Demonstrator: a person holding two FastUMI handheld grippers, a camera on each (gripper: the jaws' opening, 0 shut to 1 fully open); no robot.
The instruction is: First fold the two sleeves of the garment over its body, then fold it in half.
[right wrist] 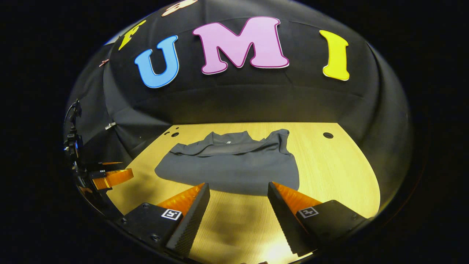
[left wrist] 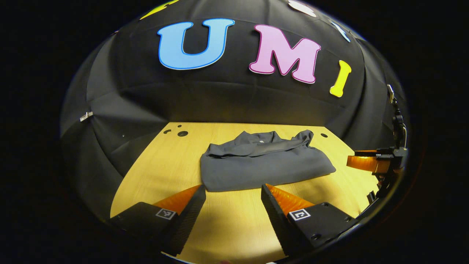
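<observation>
Left gripper (left wrist: 233, 190) and right gripper (right wrist: 238, 189): fingers spread, released, nothing between them, tips just short of the garment's near edge. Sleeves can't be made out. Dark grey garment (left wrist: 262, 163) lies folded, mid-worktop (left wrist: 227, 223), collar at far side, rumpled. Bare wood all around it.

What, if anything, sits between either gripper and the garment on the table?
Nothing visible. Bare table lies between the open left gripper and the near edge of the garment. The same holds for the open right gripper and the garment.
</observation>
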